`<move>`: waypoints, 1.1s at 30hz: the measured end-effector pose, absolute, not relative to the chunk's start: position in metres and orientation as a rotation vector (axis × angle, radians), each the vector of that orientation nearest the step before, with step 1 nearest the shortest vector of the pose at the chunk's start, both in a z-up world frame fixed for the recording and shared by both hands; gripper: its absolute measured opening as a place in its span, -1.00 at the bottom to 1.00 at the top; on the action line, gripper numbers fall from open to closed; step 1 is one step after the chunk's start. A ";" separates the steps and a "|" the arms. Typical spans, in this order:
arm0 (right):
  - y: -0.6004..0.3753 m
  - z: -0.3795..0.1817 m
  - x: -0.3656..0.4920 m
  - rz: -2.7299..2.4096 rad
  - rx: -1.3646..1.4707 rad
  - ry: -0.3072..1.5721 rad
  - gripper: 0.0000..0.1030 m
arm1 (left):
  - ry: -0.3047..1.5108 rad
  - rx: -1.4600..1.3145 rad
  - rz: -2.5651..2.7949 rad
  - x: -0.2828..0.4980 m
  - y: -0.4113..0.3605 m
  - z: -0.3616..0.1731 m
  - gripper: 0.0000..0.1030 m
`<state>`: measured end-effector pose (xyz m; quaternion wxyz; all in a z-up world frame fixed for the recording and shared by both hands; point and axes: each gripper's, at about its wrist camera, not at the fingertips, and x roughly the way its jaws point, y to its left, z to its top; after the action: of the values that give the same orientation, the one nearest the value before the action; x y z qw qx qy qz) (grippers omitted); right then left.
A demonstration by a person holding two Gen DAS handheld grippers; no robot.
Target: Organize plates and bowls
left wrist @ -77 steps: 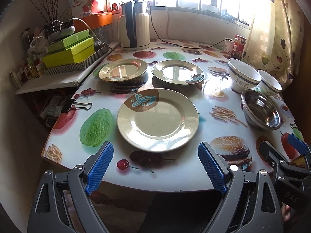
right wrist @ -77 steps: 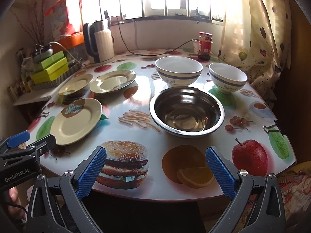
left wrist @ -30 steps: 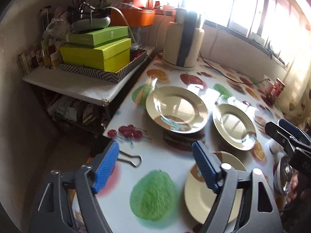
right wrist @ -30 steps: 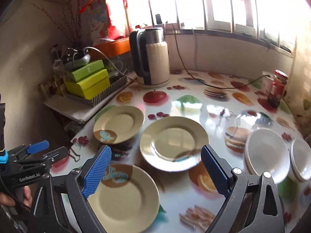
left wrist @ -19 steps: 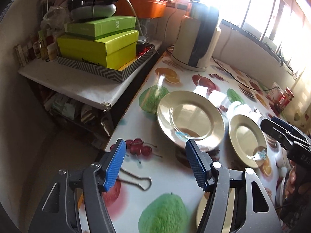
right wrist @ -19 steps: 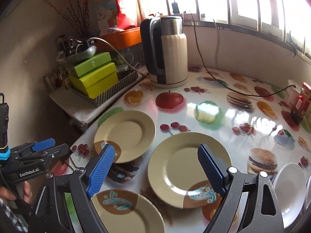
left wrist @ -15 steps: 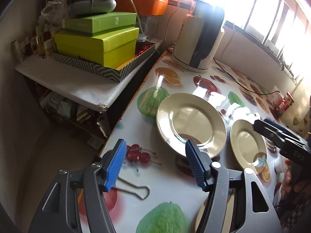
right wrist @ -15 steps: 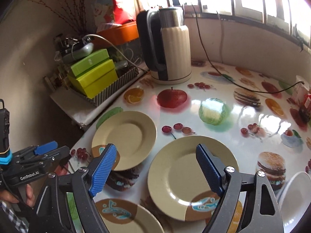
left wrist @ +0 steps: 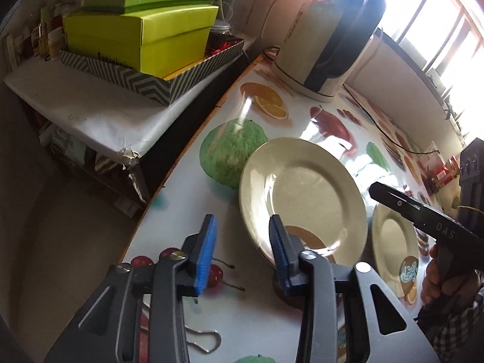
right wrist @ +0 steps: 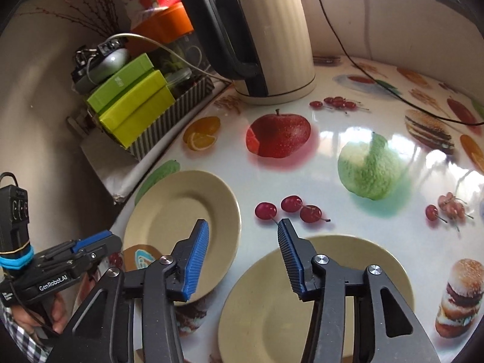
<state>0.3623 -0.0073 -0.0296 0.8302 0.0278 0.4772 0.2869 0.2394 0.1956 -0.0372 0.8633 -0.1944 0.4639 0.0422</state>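
A cream plate (left wrist: 302, 193) lies near the table's left edge, and a second cream plate (left wrist: 393, 242) lies to its right. My left gripper (left wrist: 242, 251) hovers at the first plate's near rim. Its jaws are closing; the right pad overlaps the rim and no pad presses on it. In the right wrist view my right gripper (right wrist: 242, 257) hangs between the left plate (right wrist: 181, 211) and the nearer plate (right wrist: 317, 287). Its jaws are closing too, with one pad over each plate's rim and nothing gripped. The left gripper (right wrist: 96, 239) shows at the lower left.
A cream and black kettle (right wrist: 266, 30) stands at the back of the fruit-print table (right wrist: 332, 99), with its cord trailing right. Green boxes (left wrist: 142, 30) sit in a striped tray on a low shelf to the left. A binder clip (left wrist: 199, 341) lies near the table's edge.
Both grippers have moved forward and down towards the two plates at the table's left side. Their jaws have narrowed from wide open to partly closed.
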 end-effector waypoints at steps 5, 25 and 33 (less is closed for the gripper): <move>-0.003 -0.040 0.369 0.647 0.083 1.045 -0.35 | 0.972 -0.432 0.080 0.244 0.198 -0.042 -0.36; -0.001 -0.054 0.378 0.691 0.176 1.099 -0.78 | 0.979 -0.484 0.047 0.253 0.196 -0.049 -0.58; -0.005 -0.056 0.378 0.693 0.219 1.102 -0.78 | 0.977 -0.478 0.058 0.253 0.195 -0.048 -0.59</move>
<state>0.3783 -0.0051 -0.0564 0.7900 0.1017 0.5119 0.3218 0.2534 0.1953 -0.0480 0.8554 -0.2273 0.4646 0.0276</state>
